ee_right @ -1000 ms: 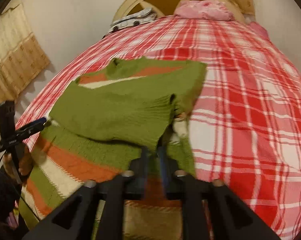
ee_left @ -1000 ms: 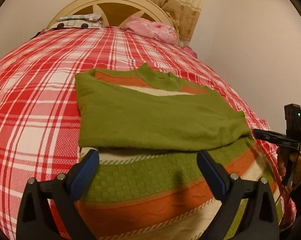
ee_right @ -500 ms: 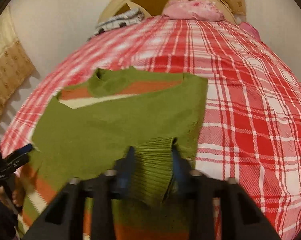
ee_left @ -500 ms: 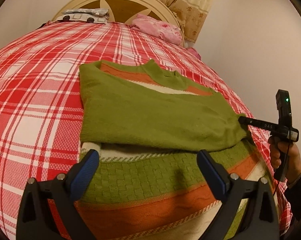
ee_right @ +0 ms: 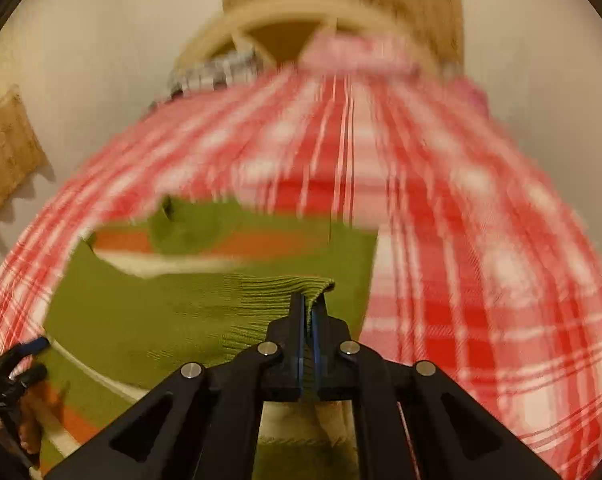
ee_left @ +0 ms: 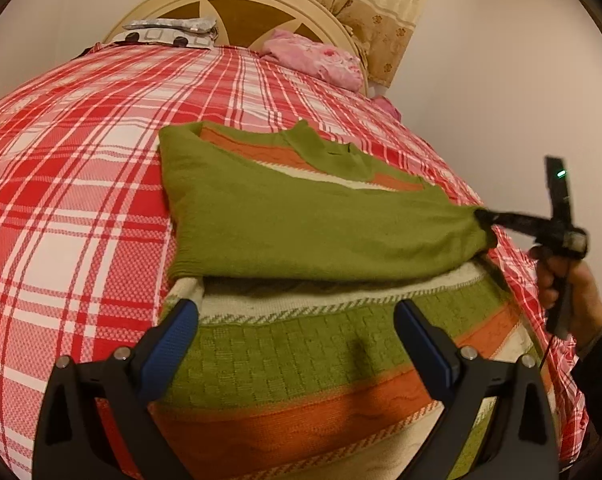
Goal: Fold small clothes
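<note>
Right wrist view: the right gripper (ee_right: 308, 312), its jaws just clamped onto the ribbed cuff (ee_right: 277, 286) of a green sleeve, lifts it off the striped knit sweater (ee_left: 301, 344) on the plaid bedspread (ee_left: 81, 200), starting another fold. Left gripper (ee_left: 297, 332) waits, jaws spread and empty, above the hem.

Bed (ee_left: 81, 200) open L & far side of sweater (ee_left: 301, 220); pillows (ee_left: 317, 60) + headboard (ee_left: 237, 4) block far end, wall close R.

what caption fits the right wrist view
Right gripper jaws clamp the ribbed green sleeve cuff over a red plaid bedspread.
</note>
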Demonstrator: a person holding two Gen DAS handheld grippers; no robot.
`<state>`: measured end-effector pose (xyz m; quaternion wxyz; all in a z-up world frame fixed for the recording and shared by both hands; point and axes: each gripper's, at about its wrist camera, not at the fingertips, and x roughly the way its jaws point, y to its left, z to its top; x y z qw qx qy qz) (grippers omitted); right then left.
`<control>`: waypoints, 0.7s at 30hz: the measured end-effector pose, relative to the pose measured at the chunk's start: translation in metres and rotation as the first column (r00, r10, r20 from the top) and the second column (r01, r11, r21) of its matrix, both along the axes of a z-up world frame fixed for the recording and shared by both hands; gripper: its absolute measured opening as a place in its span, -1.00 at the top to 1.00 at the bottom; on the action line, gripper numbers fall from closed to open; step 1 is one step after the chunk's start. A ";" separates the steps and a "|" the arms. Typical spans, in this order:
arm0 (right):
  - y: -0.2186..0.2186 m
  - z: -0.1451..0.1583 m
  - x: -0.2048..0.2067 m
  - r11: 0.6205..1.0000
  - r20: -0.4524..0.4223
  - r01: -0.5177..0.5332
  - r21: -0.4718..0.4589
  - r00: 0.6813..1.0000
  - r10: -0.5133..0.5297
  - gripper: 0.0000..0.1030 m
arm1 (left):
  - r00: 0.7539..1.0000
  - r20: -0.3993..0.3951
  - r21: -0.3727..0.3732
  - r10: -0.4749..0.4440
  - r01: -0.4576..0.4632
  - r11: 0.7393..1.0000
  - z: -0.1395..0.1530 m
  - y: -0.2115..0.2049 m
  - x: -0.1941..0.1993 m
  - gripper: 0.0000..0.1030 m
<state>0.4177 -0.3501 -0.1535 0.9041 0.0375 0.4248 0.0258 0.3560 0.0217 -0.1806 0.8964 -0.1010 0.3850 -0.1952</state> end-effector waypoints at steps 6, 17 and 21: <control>-0.005 -0.006 -0.003 0.998 -0.011 0.054 -0.031 0.998 -0.054 -0.09 | 1.000 -0.004 0.012 0.008 -0.008 1.000 -0.001 0.000 0.002 -0.95; 0.084 0.006 -0.023 0.972 0.035 -0.224 -0.067 0.973 0.227 -0.58 | 1.000 -0.009 0.066 0.013 -0.012 0.998 -0.004 -0.009 0.003 -0.95; 0.068 -0.028 -0.012 0.990 -0.068 -0.117 -0.073 0.991 0.112 -0.52 | 1.000 -0.019 0.067 0.011 -0.010 0.998 -0.006 -0.009 0.004 -0.95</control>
